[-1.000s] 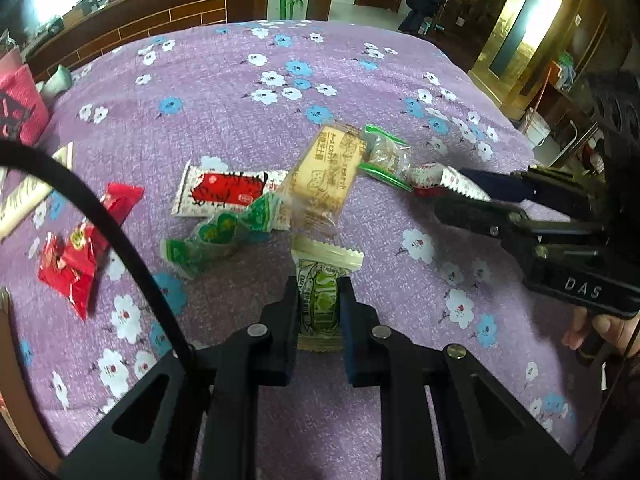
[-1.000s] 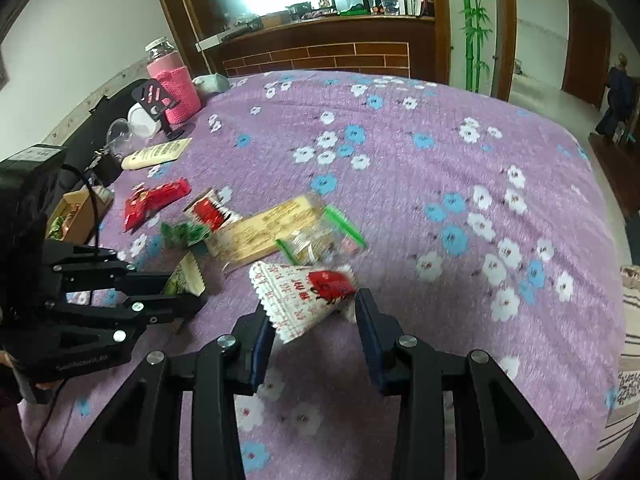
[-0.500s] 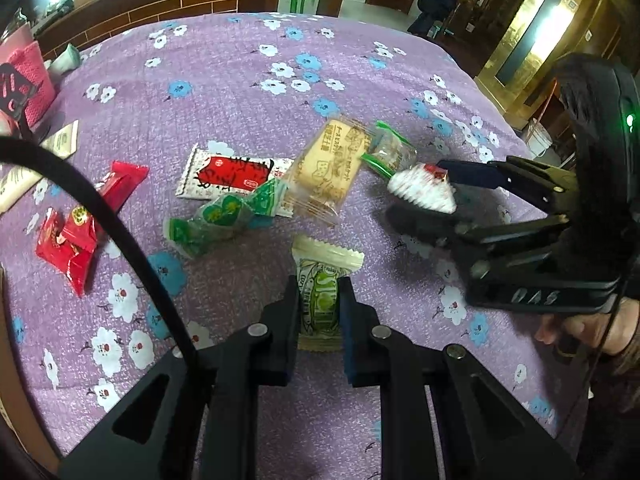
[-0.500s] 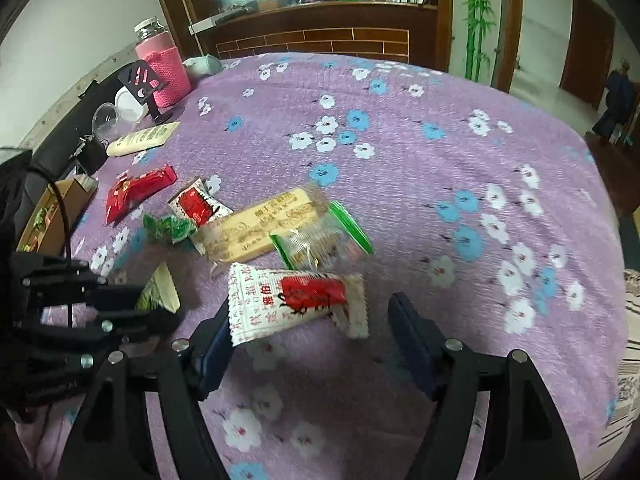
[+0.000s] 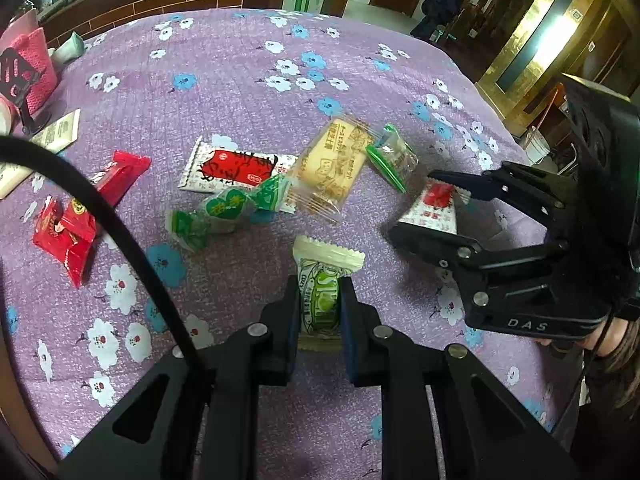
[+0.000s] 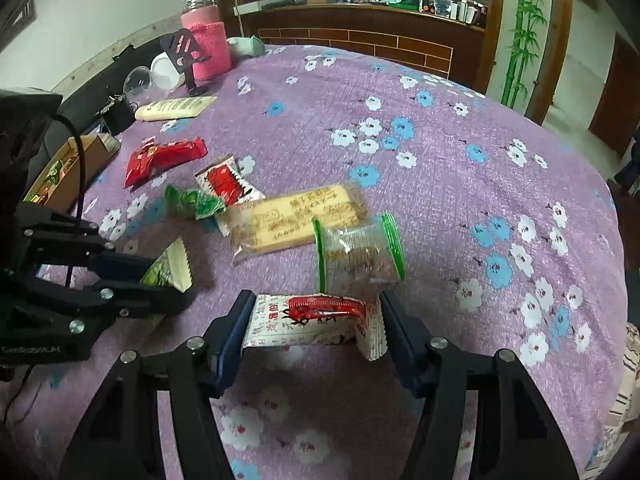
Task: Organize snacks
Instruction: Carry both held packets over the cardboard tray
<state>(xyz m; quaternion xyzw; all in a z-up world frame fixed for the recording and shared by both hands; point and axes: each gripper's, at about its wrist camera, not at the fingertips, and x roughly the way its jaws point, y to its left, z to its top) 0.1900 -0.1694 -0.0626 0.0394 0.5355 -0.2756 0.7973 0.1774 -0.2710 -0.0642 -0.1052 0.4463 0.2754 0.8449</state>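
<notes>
left jaws pinch green-white snack (image 5: 320, 300); white-red packet (image 6: 316, 322) spans right jaws, closing in.

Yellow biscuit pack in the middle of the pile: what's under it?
The yellow biscuit pack overlaps the right end of a white-and-red packet, which lies on the purple floral cloth. Anything else under the pack is covered.

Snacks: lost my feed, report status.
Left gripper shut on green-label packet. Right gripper closing around red-and-white packet. Other snacks beyond, nothing blocking.
</notes>
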